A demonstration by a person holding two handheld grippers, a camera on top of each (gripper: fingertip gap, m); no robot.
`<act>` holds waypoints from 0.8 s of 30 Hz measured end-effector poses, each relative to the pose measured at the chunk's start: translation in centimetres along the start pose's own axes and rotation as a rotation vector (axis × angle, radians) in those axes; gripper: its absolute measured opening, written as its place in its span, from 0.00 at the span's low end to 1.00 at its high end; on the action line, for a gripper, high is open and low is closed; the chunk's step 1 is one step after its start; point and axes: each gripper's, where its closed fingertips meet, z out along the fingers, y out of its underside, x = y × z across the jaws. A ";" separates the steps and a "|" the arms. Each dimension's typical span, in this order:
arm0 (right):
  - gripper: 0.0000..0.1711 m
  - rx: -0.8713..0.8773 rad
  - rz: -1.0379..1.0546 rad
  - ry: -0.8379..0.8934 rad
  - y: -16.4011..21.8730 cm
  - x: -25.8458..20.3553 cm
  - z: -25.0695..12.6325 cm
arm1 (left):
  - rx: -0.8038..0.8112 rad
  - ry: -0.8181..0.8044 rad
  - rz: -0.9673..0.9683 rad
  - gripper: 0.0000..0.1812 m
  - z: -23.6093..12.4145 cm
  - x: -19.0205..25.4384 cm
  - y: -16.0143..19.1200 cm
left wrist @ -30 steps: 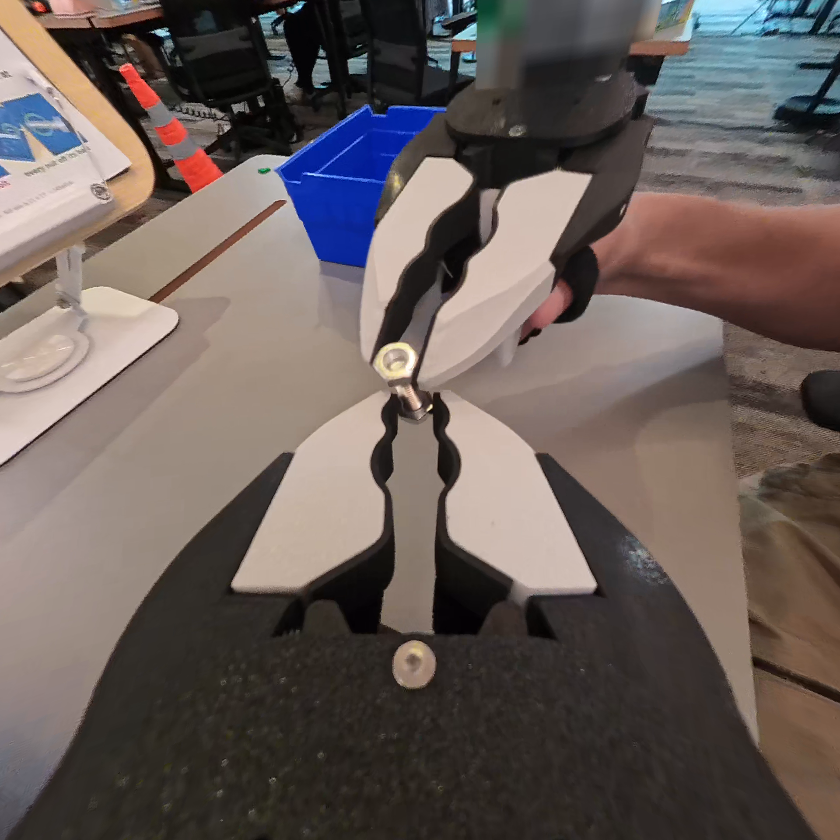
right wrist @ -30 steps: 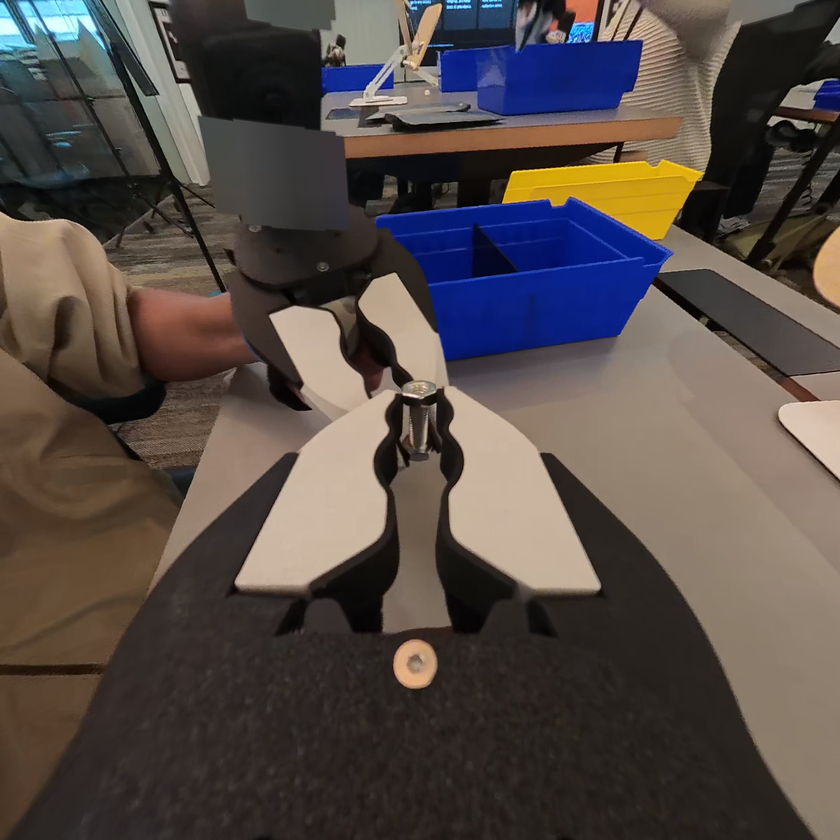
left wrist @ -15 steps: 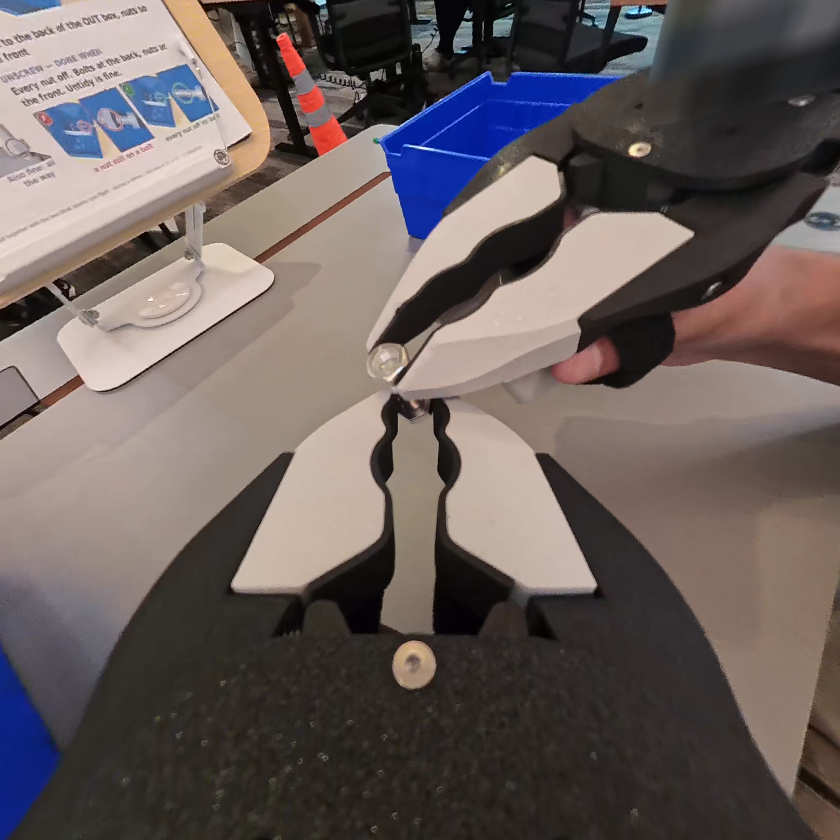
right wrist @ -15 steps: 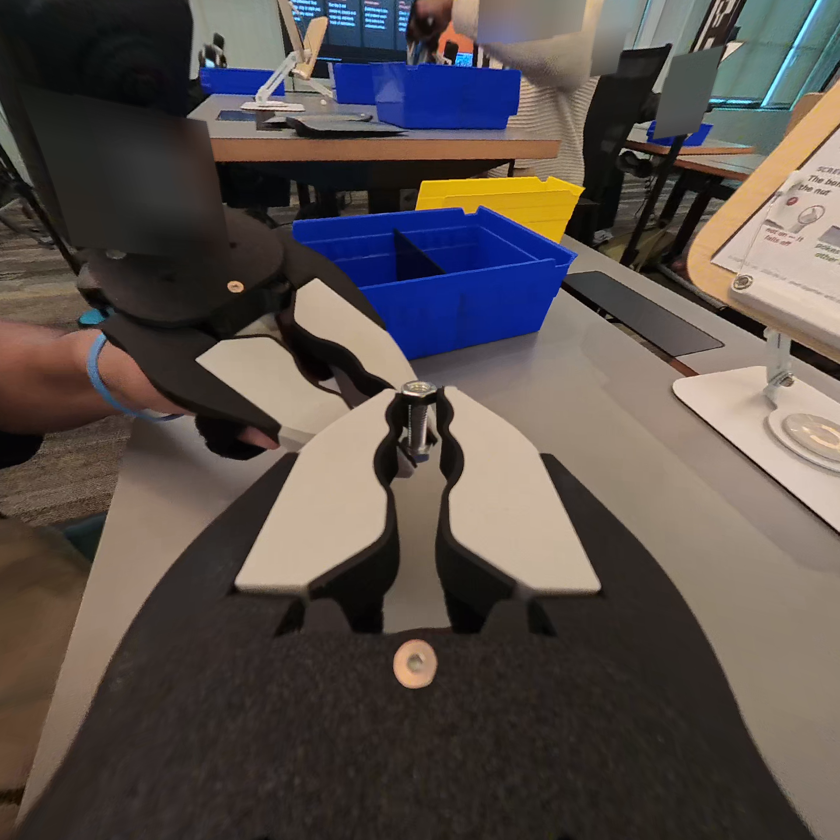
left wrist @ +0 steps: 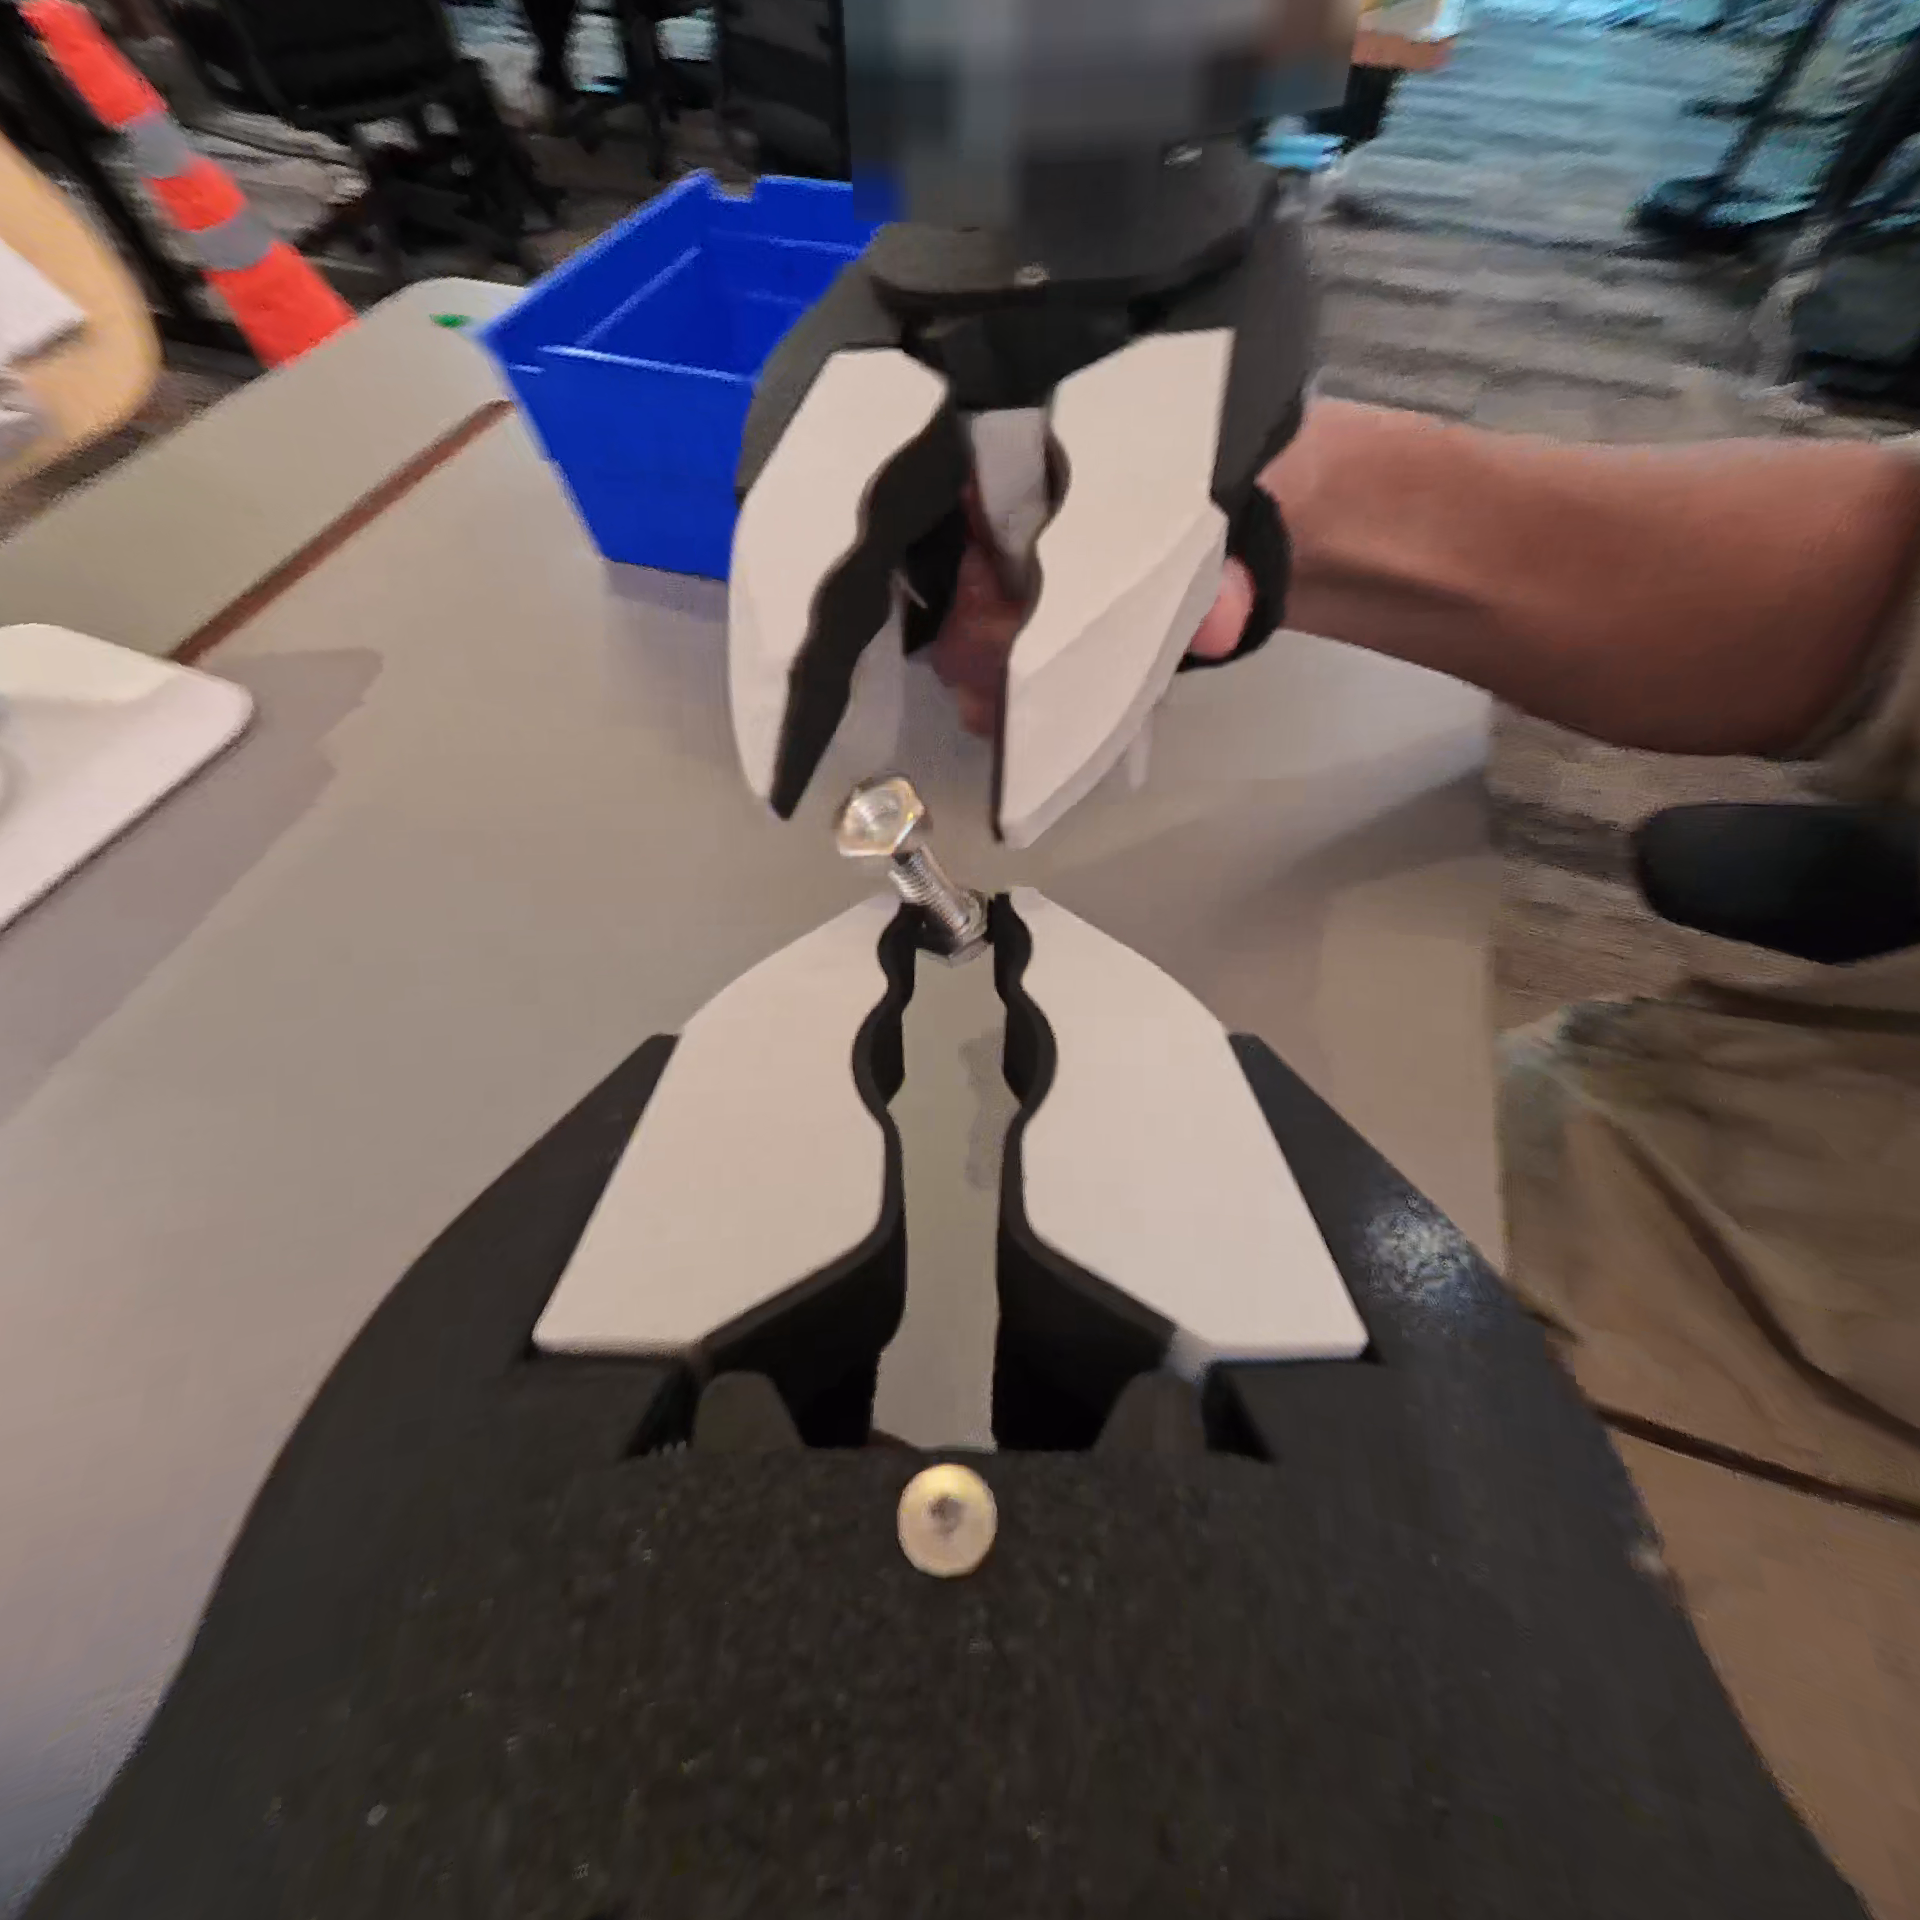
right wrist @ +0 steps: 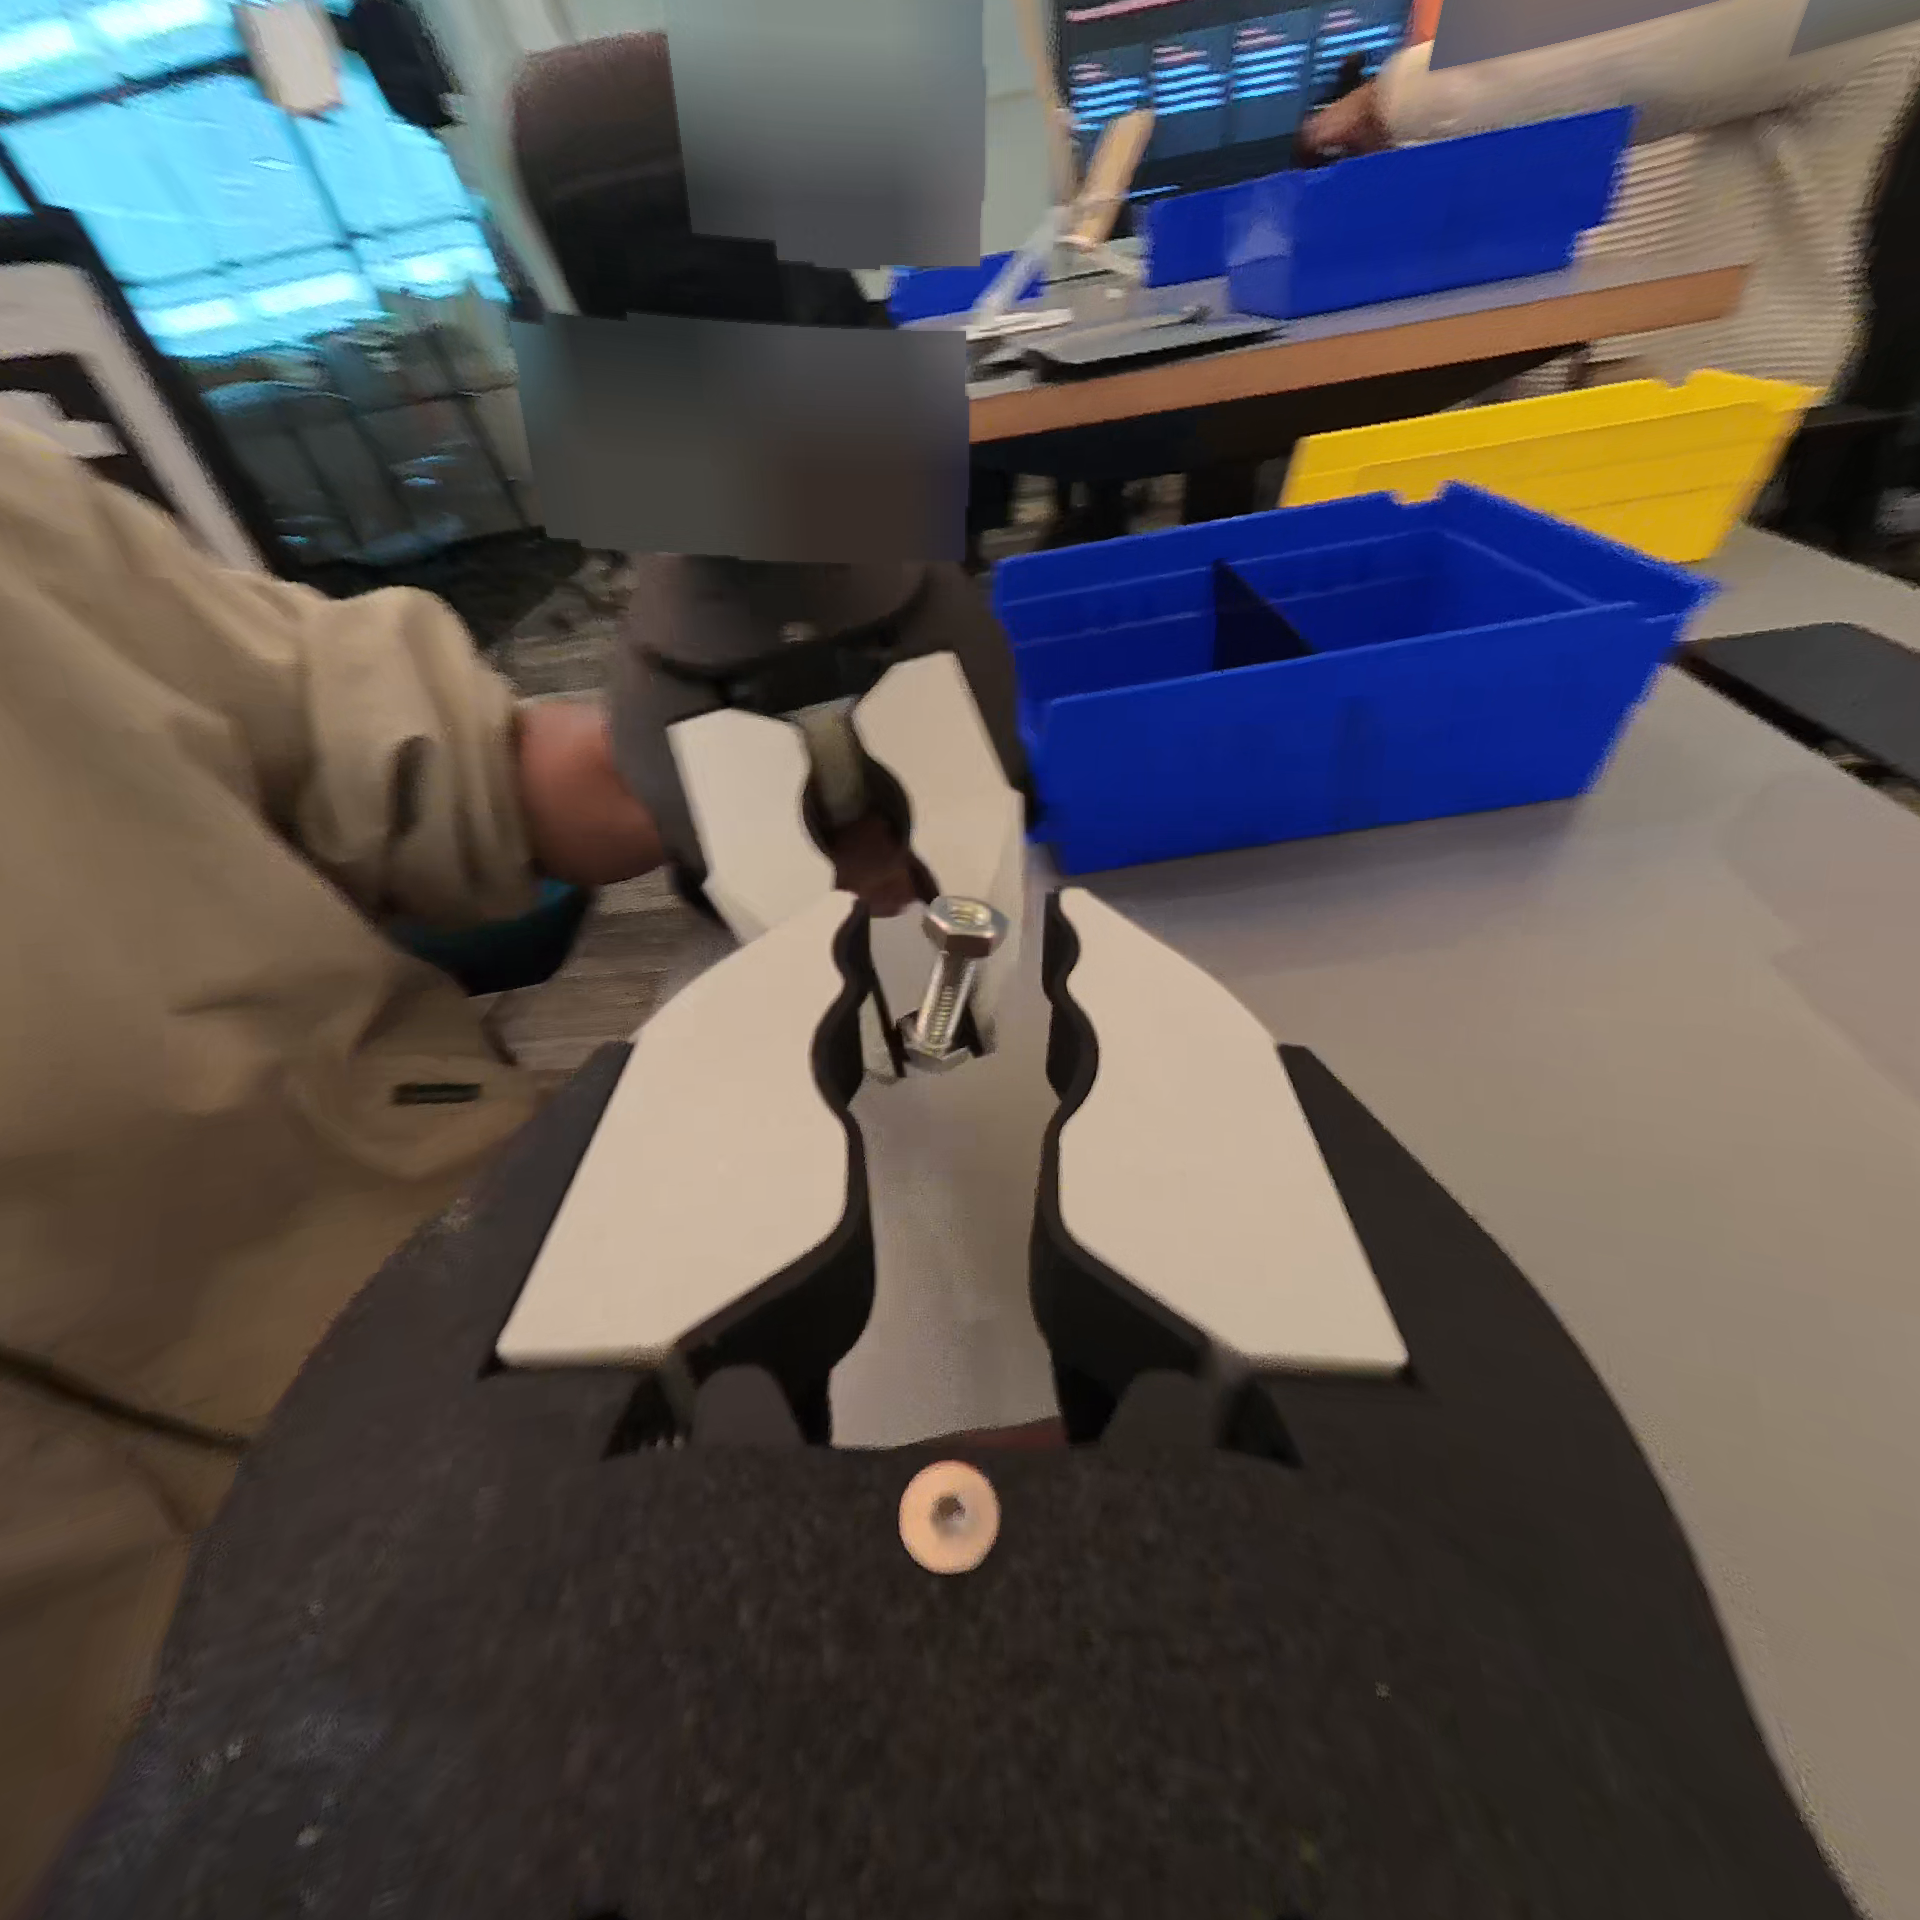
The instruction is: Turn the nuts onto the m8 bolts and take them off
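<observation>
A silver M8 bolt point(left wrist: 912, 868) with a nut point(left wrist: 961, 935) on its threaded end is held above the grey table point(left wrist: 416, 831). My left gripper point(left wrist: 951, 914) is shut on the nut, and the bolt's hex head point(left wrist: 881, 821) points away from it. My right gripper point(right wrist: 951, 904) is open, with its fingertips on either side of the bolt head point(right wrist: 964, 925) and not touching it. In the right wrist view the nut point(right wrist: 935, 1051) sits in the left gripper's tips point(right wrist: 914, 1049). In the left wrist view the right gripper point(left wrist: 899, 816) faces mine with its jaws apart.
A blue divided bin point(right wrist: 1340, 707) stands on the table behind the grippers and also shows in the left wrist view point(left wrist: 665, 416). A yellow bin point(right wrist: 1558, 457) sits beyond it. A white stand base point(left wrist: 94, 727) is at the left, and an orange cone point(left wrist: 208, 208) is on the floor. My two grippers' fingertips are within a few centimetres of each other.
My right gripper has opened and let go of the bolt. The bolt now hangs only by the nut in my left gripper. Both views have swung back after a twist.
</observation>
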 end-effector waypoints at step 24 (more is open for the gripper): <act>0.09 0.035 -0.019 -0.003 0.4 -0.5 0.5 | 0.031 -0.037 0.078 0.08 0.3 0.1 -0.5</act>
